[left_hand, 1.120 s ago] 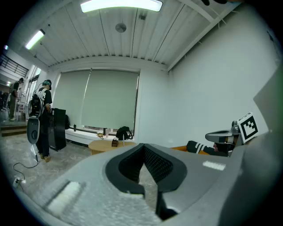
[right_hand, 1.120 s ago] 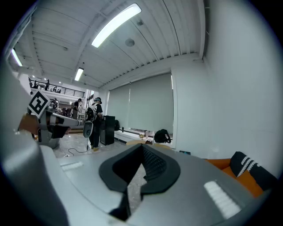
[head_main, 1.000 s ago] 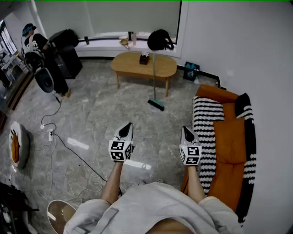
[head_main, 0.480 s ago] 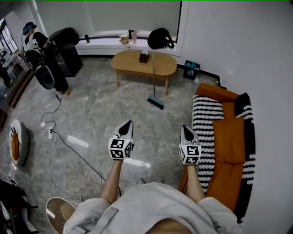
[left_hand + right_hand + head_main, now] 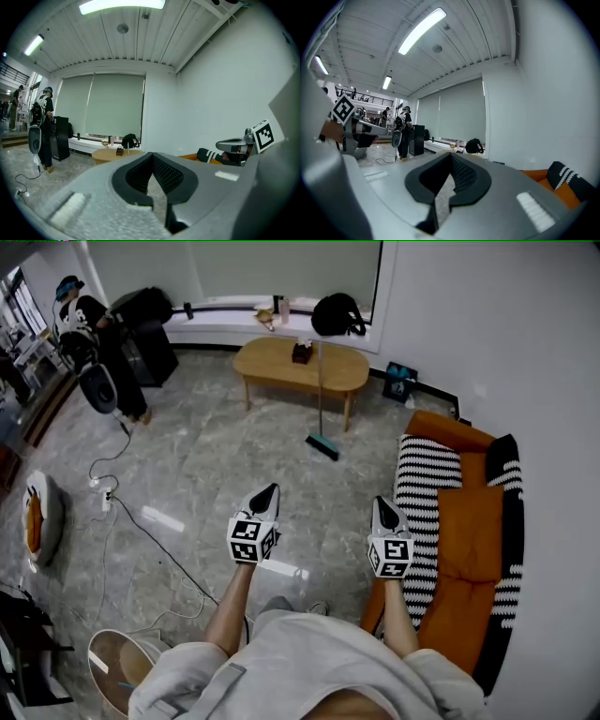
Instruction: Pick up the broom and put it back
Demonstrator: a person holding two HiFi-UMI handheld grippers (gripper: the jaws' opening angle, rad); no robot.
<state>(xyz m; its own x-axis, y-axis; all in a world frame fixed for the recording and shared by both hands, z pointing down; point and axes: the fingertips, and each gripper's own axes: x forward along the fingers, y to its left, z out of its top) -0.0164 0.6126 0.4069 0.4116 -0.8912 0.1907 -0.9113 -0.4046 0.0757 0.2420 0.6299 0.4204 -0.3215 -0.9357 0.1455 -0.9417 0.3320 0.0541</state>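
Approach step, nothing grabbed yet. The broom [image 5: 320, 399] stands near upright across the room, its handle against the front edge of the wooden table [image 5: 277, 367] and its bristle head [image 5: 322, 447] on the floor [image 5: 216, 465] just in front.

Both grippers are held out ahead, well short of it. The left gripper [image 5: 267, 495] has its jaws pressed together with nothing between them. The right gripper [image 5: 382, 511] is the same, tips meeting, empty (each gripper's own view shows only bare floor past the pads).

Next move, as I judge it: walk in, spread one gripper's jaws before reaching the handle, and close on the shaft where it's clear of the table edge.

Room:
- **Ahead:** open floor straight to the broom, nothing on that line.
- **Right:** the sofa [image 5: 473, 521] is close, and the right gripper is just beside its striped cushion [image 5: 419, 493], so bias left.
- **Left:** a cable [image 5: 159, 554] snakes over the floor, a trip risk if the path drifts.
- **At the broom:** the table edge backs the handle, so a sideways nudge could slide it off and drop it.
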